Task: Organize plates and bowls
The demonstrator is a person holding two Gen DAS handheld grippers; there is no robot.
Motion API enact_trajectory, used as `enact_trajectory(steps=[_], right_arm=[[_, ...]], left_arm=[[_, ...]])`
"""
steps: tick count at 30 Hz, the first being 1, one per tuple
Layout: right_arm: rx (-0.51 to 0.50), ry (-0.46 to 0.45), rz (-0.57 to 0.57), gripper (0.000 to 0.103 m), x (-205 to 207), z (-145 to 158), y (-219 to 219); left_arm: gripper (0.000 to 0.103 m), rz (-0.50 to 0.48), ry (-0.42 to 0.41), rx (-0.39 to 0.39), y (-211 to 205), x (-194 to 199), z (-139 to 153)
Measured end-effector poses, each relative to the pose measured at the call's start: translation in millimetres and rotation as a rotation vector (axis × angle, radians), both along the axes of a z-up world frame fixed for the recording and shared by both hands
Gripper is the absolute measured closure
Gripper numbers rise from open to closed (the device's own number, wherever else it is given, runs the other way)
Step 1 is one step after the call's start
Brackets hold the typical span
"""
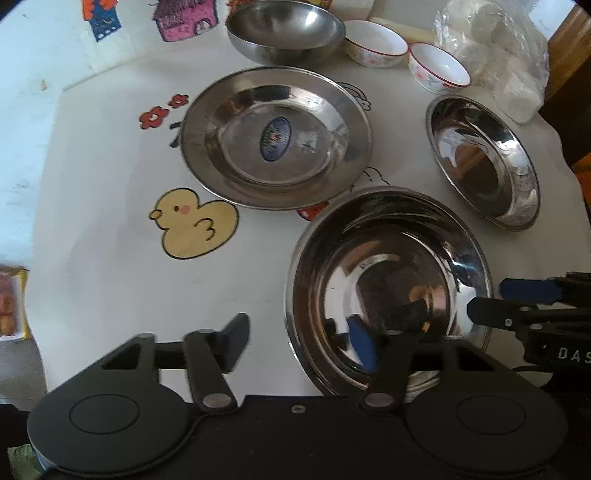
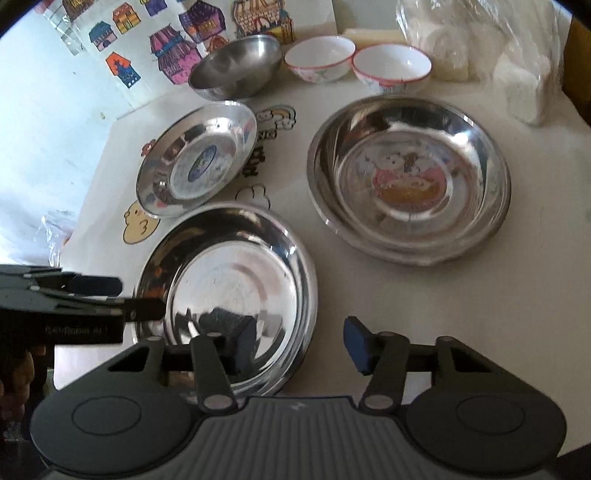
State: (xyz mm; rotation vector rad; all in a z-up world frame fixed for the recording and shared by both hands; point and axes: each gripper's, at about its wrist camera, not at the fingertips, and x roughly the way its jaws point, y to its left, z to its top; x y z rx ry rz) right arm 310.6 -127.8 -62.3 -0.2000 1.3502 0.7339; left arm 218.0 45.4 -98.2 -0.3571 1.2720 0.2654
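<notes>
Three steel plates lie on the white table. The near plate sits between both grippers. A plate with a blue sticker lies behind it at left. A deeper steel plate with a cartoon print lies at right. At the back stand a steel bowl and two white red-rimmed bowls. My left gripper is open, its jaws astride the near plate's left rim. My right gripper is open, astride the same plate's right rim.
A clear plastic bag of white items lies at the back right. The tablecloth has a yellow duck print at left. A snack packet sits off the table's left edge.
</notes>
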Motion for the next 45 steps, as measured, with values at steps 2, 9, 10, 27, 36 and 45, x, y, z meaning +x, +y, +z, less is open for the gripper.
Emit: enact_trajectory(steps=[2, 9, 10, 27, 36, 45], right_arm=[[0.002, 0.001, -0.001, 0.058, -0.2, 0.6, 0.3], [0.001, 0.059, 0.008, 0.084, 9.0, -11.1, -0.6], [-0.003, 0.060, 0.013, 0.087, 10.5, -12.3, -1.4], [0.072, 0.092, 0.149, 0.089, 41.4, 12.4, -6.0], [0.122, 0.033, 0.070, 0.089, 67.6, 37.0, -34.1], [0.112, -0.003, -0.040, 0.089, 103.2, 35.3, -70.4]], left_arm=[[0.055, -0.002, -0.003, -0.038, 1.4, -0.4, -1.7], [0.069, 0.051, -0.005, -0.095, 3.5, -1.7, -7.4], [0.073, 0.067, -0.003, -0.095, 4.4, -2.2, -8.0], [0.091, 0.196, -0.089, -0.112, 5.4, -14.2, 21.9], [0.091, 0.172, -0.204, -0.096, -9.0, 22.2, 52.7], [0.091, 0.105, -0.243, -0.096, -35.1, 83.0, 52.6]])
